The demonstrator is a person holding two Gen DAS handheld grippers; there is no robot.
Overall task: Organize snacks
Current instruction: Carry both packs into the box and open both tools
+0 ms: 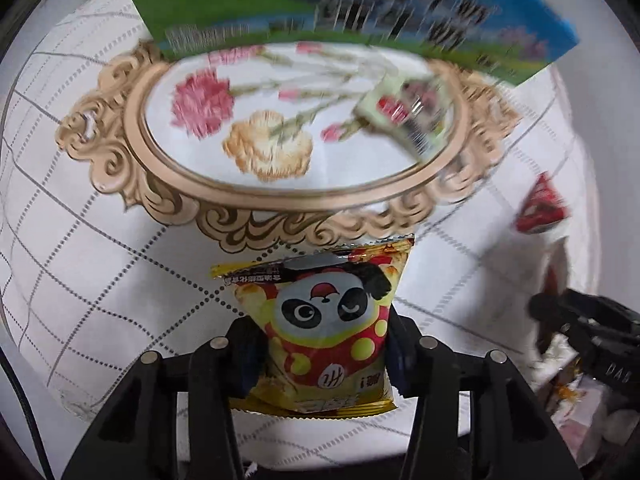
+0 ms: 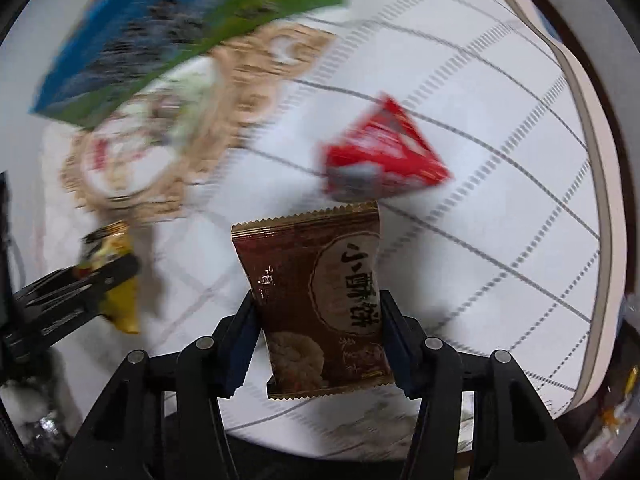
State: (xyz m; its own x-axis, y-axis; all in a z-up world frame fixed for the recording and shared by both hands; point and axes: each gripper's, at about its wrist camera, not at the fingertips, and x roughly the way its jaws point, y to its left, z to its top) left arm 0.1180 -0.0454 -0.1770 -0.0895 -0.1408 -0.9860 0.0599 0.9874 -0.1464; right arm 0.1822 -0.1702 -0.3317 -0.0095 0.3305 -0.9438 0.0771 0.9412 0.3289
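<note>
The left gripper (image 1: 320, 344) holds a yellow panda packet (image 1: 320, 332) between its jaws, clamped on both sides above the white grid cloth (image 1: 80, 260). Just beyond the packet lies an oval tray (image 1: 132, 184) with a gilt scroll rim and painted flowers. A pale green packet (image 1: 404, 118) rests on the tray's right part, blurred. A blue-and-green box (image 1: 360, 12) overlaps the tray's far edge.

The right gripper (image 2: 320, 336) grips a brown packet (image 2: 316, 304) with a gold toothed edge, its jaws closed on the sides. Just beyond it, on the cloth, lies a red packet (image 2: 384, 152). To the left in the right wrist view, the left gripper shows with its yellow packet, near the tray.
</note>
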